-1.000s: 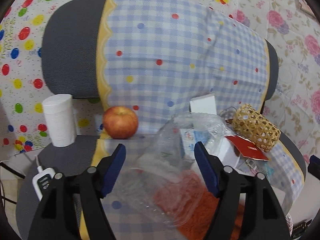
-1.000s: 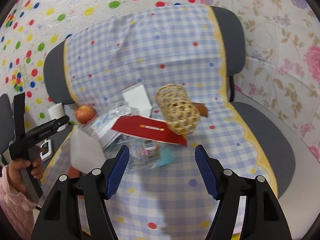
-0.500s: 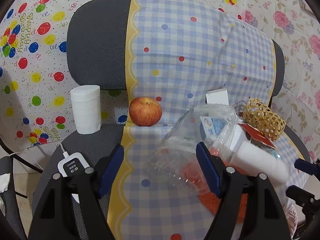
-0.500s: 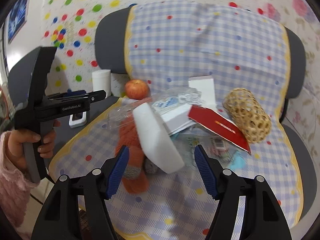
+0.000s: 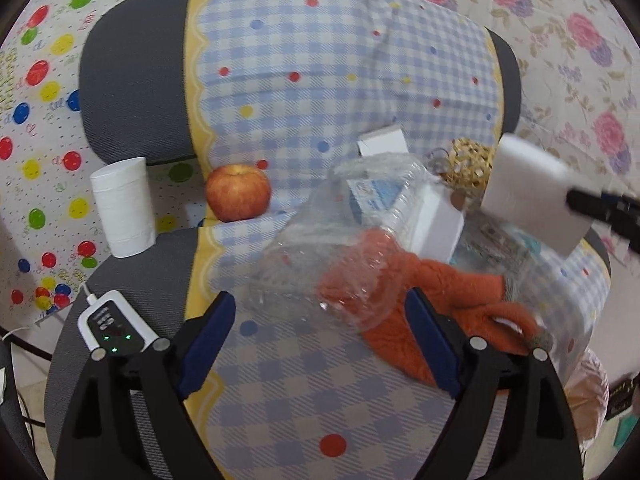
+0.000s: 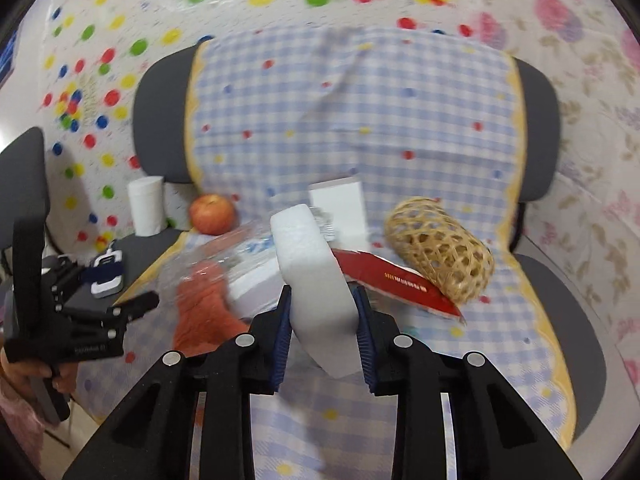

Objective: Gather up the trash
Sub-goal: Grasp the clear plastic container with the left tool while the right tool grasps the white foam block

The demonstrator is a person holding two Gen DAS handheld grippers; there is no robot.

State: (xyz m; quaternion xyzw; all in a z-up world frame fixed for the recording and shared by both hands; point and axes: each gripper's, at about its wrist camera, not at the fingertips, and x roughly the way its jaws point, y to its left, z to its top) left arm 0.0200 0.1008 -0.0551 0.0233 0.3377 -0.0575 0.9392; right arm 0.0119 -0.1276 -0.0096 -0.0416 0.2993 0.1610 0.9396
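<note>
My right gripper (image 6: 320,312) is closing its jaws, and the pads press on both sides of a white foam block (image 6: 314,276), held above the trash pile. The left wrist view shows this block (image 5: 528,196) at the right edge, lifted off the seat. My left gripper (image 5: 320,320) is open and its jaws are still opening. A crushed clear plastic container (image 5: 320,256) lies just beyond its fingertips, touching neither pad. Under it lies an orange knitted cloth (image 5: 440,292). In the right wrist view the left gripper (image 6: 80,320) shows at the left, held by a hand (image 6: 40,376).
A checked cloth (image 5: 320,80) covers the grey chair (image 5: 132,80). On the seat are an apple (image 5: 238,192), a paper roll (image 5: 124,208), a white box (image 6: 340,204), a wicker tube (image 6: 440,248), a red envelope (image 6: 396,284) and a white-and-black control unit (image 5: 116,328).
The right jaws have shut on the white foam block, which sat loose between them before. The left gripper has come closer and lower toward the clear container, its jaws wider.
</note>
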